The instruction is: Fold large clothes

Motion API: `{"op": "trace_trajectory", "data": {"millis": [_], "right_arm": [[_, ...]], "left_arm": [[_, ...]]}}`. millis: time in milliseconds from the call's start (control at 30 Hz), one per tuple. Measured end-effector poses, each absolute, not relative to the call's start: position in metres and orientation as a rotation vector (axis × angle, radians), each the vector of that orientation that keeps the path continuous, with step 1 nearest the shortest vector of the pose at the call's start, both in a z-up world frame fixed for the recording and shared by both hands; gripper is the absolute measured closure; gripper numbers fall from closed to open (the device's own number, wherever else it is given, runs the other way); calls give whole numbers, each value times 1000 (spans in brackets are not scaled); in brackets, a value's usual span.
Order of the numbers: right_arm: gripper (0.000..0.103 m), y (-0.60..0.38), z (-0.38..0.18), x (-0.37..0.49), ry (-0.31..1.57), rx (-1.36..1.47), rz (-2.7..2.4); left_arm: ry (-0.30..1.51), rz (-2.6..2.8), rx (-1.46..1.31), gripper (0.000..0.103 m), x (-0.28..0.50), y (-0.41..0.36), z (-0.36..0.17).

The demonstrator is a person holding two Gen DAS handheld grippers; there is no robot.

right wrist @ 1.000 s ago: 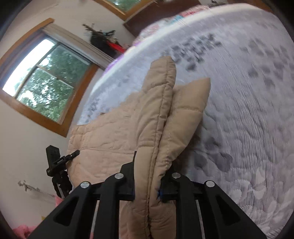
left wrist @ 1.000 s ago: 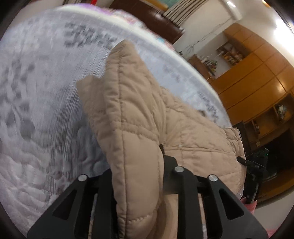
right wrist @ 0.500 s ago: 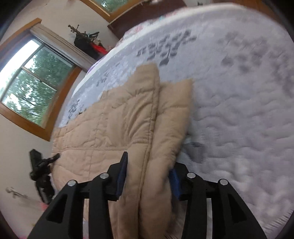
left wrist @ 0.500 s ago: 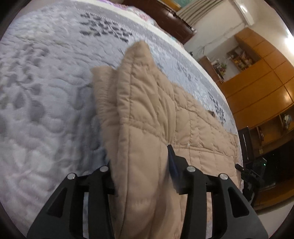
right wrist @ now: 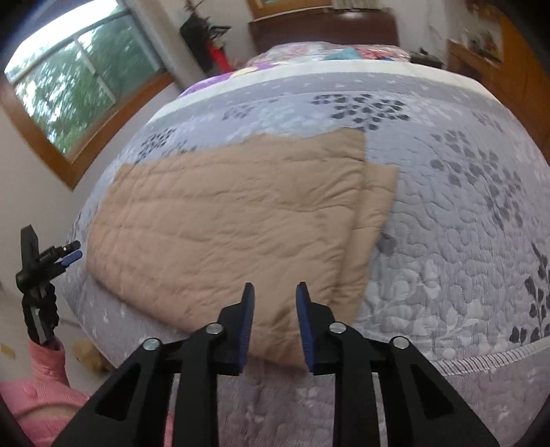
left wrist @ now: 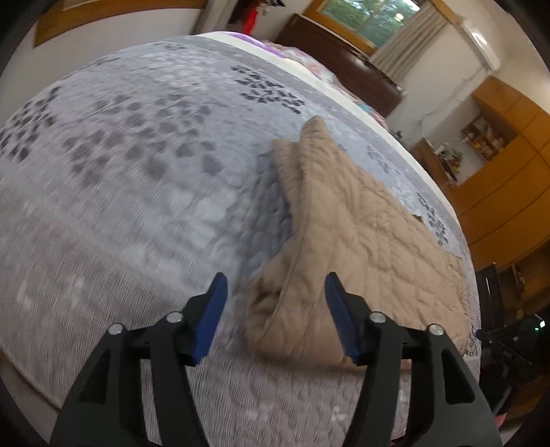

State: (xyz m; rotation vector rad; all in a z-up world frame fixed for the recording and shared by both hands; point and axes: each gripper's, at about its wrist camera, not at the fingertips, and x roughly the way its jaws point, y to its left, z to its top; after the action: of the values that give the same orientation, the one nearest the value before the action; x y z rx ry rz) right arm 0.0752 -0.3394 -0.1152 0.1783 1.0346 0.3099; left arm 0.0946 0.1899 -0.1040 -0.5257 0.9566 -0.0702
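A tan quilted garment (right wrist: 233,220) lies folded flat on the grey patterned bedspread (right wrist: 447,240), with a lower layer showing along its right edge. In the left wrist view the garment (left wrist: 343,233) lies to the right, its near edge curled up. My left gripper (left wrist: 275,292) is open and empty, just above the garment's near left corner. My right gripper (right wrist: 275,299) is open and empty, above the garment's near edge. The left gripper also shows in the right wrist view (right wrist: 65,254) at the far left.
The bed's near edge (right wrist: 481,357) runs below the garment. A wooden headboard (right wrist: 323,31) and pillows (right wrist: 326,53) are at the far end. A window (right wrist: 68,89) is on the left wall; wooden cabinets (left wrist: 508,178) stand on the right. A pink sleeve (right wrist: 41,388) is lower left.
Both grippers have let go of the garment and opened. The garment has dropped flat onto the bed, and both grippers have pulled back from it.
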Motion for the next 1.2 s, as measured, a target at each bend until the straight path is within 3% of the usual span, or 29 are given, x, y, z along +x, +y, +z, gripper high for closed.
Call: {"op": "trace_trajectory", "data": {"millis": [333,833,900,967,1033,1200], "right_arm": [[79,-331,-150,80,1132,145,285],[82,-337,-181,95,1193,203,302],[82,-337,-181,96,1195,202,302],[82,-337,-181,96,1198,200,302],[82,-338,-181,97,1202,203,301],[82,-338,-183,99,1204,207,303]], "left_arm": [[977,-108,-726,38,48,167,-138],[849,-52,-861,33,75,160,-157],[830,-25,-870,44,73,160,-157],[812,-40,-913,70,74,161,-161],[809,-59,-1002,80,71,162,-171],[833,-47,-963,85,72,154,-177]]}}
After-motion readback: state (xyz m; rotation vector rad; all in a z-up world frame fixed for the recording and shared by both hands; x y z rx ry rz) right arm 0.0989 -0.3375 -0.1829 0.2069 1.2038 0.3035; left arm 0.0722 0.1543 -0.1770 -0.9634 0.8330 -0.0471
